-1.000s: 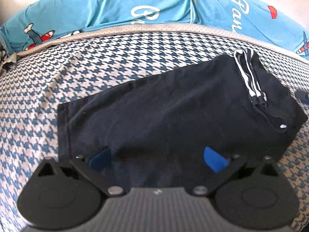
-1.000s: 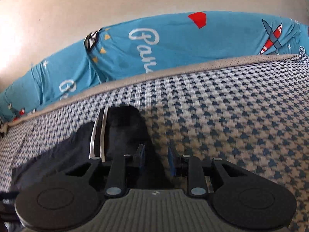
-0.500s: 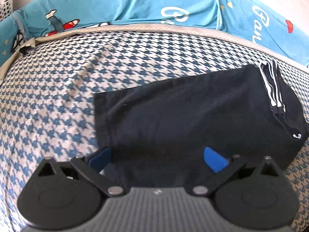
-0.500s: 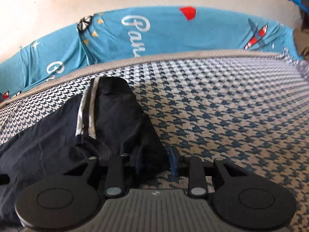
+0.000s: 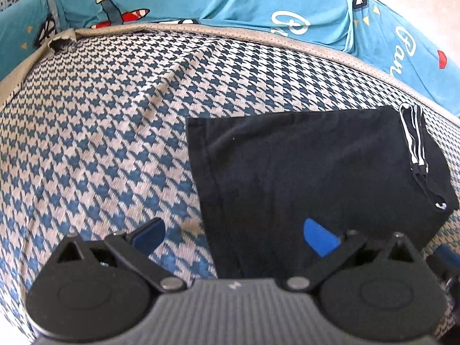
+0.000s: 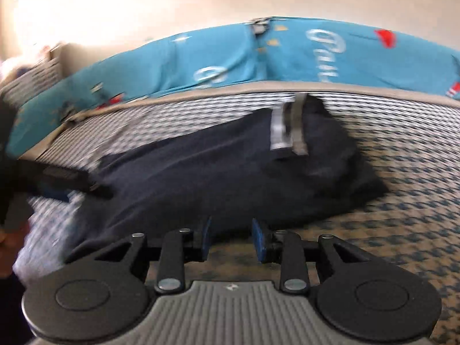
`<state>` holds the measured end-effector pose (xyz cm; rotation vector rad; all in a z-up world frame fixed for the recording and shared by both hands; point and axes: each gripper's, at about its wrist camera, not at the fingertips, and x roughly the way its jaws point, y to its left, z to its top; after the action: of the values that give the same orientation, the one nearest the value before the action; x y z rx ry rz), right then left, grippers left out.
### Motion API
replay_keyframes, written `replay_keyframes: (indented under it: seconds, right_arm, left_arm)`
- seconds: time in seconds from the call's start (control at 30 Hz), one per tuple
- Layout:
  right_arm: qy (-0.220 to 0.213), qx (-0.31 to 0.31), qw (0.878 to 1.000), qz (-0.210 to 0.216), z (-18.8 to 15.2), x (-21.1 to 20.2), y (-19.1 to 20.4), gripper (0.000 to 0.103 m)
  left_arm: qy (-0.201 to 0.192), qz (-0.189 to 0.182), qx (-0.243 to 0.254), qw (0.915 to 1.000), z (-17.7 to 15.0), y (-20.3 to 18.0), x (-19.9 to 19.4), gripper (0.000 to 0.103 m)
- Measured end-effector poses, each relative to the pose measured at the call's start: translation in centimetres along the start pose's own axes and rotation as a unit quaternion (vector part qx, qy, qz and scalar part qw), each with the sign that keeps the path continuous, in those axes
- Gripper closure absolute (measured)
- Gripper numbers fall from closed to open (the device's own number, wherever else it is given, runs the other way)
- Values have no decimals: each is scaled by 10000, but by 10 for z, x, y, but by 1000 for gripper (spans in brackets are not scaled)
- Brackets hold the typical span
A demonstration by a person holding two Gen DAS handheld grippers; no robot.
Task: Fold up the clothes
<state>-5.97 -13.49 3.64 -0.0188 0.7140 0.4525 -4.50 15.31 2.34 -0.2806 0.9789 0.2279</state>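
Since a second ago both grippers have pulled back from the dark garment: the left gripper has slid off toward its left hem, and the right gripper, which was closed down near the cloth, now sits at the near edge with a gap between its pads. The garment is black, soft knit, folded into a rough rectangle and lying flat on the houndstooth cover, a woven blue-and-cream check with a beige perforated border. A white-striped trim runs across its right end, where the fabric bunches into thicker layers. In the left wrist view the jaws stand wide apart and hold nothing; the left blue pad hovers over bare check, the right one over the black cloth. In the right wrist view, blurred by motion, the jaws are parted by a narrower gap and grip nothing, the garment's front edge lying just beyond the tips. Behind the cover lies a turquoise printed sheet with aeroplanes and script lettering, smooth and slightly creased.
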Motion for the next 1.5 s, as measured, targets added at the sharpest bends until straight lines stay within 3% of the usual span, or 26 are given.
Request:
replay_keyframes:
  seconds: [0.2,0.37,0.63,0.87,1.1,1.17,1.23,1.27,1.33,1.4,1.5]
  right_arm:
    - [143,-668,9961,554,-13,-4,50,74]
    - [156,-1693,9820,820,-26,-6,98,73]
    - [44,-3543,9312,859,-45,-3,157,56]
    - [-37,-4433,8938,677,-55,12,177,55]
    - [-175,-5284,8478,410,-65,29,193,57]
    - [-139,-5303,8463,483,-65,30,194,58]
    - [-103,-5322,8447,557,-65,31,194,71]
    - [-85,-5322,8445,590,-65,32,194,84]
    - [-49,-5122,8569,576,-62,32,194,93]
    - [-30,-4781,8762,613,-56,31,191,96]
    - [48,-3663,9261,904,-29,26,174,96]
  left_arm:
    - [-27,-35,-60,10000,-2,12,-7,0]
    - [-71,-61,-176,9998,-1,19,-12,0]
    - [-147,-104,-376,9991,2,28,-20,0]
    - [-194,-187,-441,9987,5,29,-25,0]
    - [-98,-320,-499,9982,8,32,-23,0]
    - [-18,-410,-547,9977,8,34,-20,0]
    - [69,-476,-581,9971,8,34,-17,0]
    - [106,-506,-590,9969,8,35,-15,0]
    - [172,-566,-594,9965,6,35,-12,0]
    - [227,-617,-588,9961,5,34,-10,0]
    - [317,-824,-633,9941,3,34,-6,0]
